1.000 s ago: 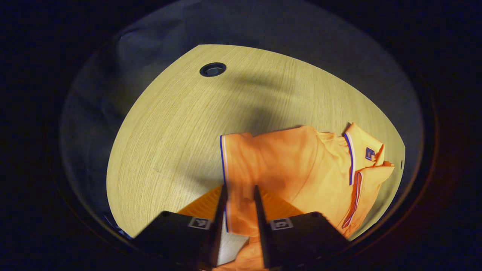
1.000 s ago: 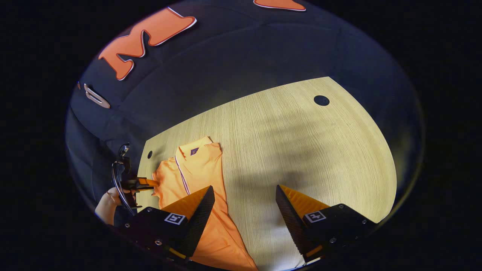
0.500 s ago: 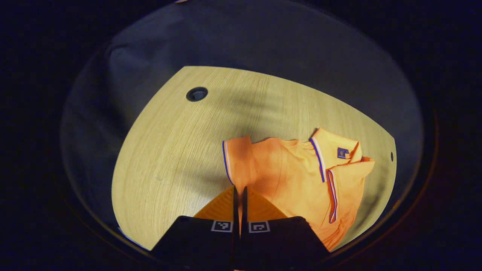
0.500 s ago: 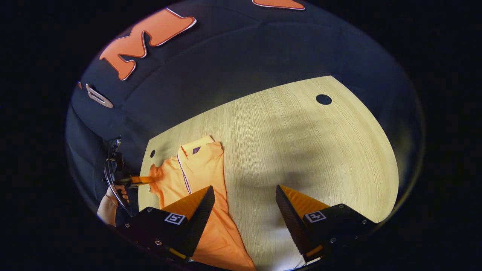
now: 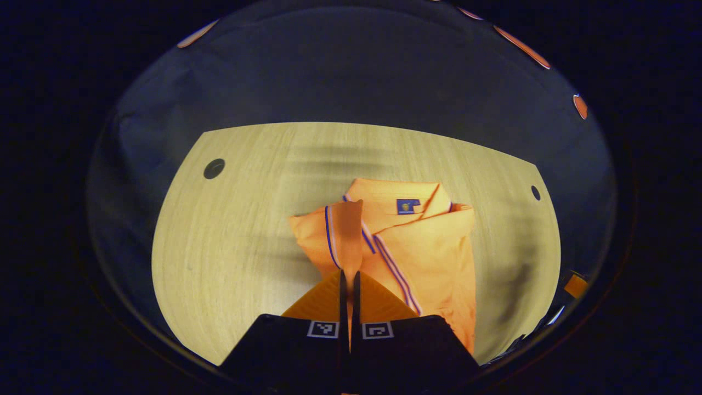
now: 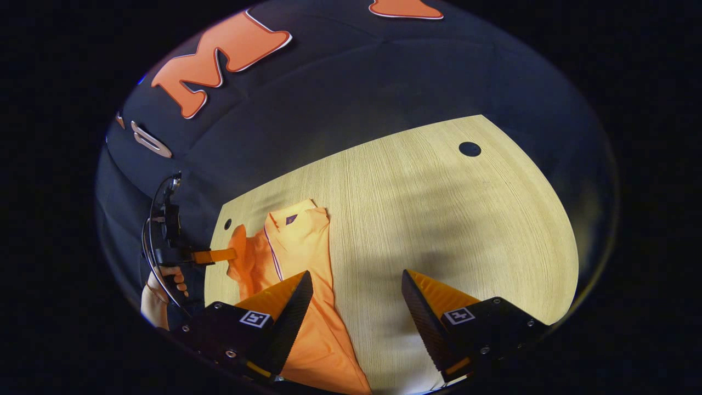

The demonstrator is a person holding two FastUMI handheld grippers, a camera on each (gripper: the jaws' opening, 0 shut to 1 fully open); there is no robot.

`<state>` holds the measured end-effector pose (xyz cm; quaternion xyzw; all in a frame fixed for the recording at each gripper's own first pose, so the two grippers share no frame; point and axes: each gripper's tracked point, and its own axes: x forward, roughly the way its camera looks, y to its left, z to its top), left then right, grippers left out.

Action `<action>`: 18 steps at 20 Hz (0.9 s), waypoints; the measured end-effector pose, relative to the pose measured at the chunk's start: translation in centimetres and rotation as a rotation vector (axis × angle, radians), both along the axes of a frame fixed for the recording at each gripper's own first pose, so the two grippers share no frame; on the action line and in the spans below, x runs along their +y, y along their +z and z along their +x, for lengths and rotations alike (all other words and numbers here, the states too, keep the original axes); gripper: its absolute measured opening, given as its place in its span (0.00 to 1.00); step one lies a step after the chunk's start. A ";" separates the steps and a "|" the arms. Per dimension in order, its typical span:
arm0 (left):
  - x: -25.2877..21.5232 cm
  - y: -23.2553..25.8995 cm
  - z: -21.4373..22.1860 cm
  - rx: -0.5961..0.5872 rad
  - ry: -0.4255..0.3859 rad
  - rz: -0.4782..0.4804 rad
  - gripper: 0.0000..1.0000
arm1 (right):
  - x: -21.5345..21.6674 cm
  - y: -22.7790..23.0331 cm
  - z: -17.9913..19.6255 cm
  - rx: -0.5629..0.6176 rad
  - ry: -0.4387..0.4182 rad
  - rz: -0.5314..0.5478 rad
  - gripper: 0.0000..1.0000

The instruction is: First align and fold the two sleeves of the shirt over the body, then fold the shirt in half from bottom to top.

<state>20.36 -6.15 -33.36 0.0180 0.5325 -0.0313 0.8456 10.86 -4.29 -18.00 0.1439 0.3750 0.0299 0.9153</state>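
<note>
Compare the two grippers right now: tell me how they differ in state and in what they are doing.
The left gripper has its fingers shut on the shirt's sleeve, lifted off the table; the right gripper is open and holds nothing. The left one works at the shirt; the right one hovers over the shirt's edge and bare wood. Both point at the same table.

Light wood-grain table [image 5: 241,230] with a rounded edge and a couple of small dark round holes [image 5: 214,168] near the back corners. Only thing lying on it is the orange polo shirt [image 5: 433,247], collar toward the back edge, blue-and-white trim along the placket.
</note>
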 end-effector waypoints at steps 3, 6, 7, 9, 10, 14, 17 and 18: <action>-2.8 -1.3 -0.7 0.025 -0.030 -0.025 0.01 | -0.3 -0.2 -0.8 0.000 0.000 -0.001 0.99; -4.3 -2.5 -1.2 0.047 -0.048 -0.024 0.01 | -0.9 -0.6 -1.5 0.008 -0.009 -0.001 0.99; -4.8 -3.0 -1.3 0.055 -0.048 -0.024 0.01 | -1.1 -0.8 -1.9 0.011 -0.013 -0.001 0.99; -5.5 -3.6 -1.4 0.064 -0.044 -0.028 0.03 | -1.5 -1.2 -2.2 0.017 -0.021 -0.001 0.99; -5.9 -3.9 -1.8 0.073 -0.042 -0.036 0.06 | -1.6 -1.3 -2.5 0.020 -0.025 -0.001 0.99; -8.6 -4.7 -2.8 0.109 -0.031 -0.161 0.20 | -1.8 -1.4 -3.0 0.019 -0.037 0.003 0.99; -8.8 -3.9 -3.4 0.101 -0.051 -0.195 0.44 | -1.8 -1.5 -3.8 0.020 -0.035 -0.005 0.99; -8.3 -3.1 -3.7 0.088 -0.059 -0.191 0.62 | -1.6 -1.6 -4.0 0.019 -0.033 -0.013 0.99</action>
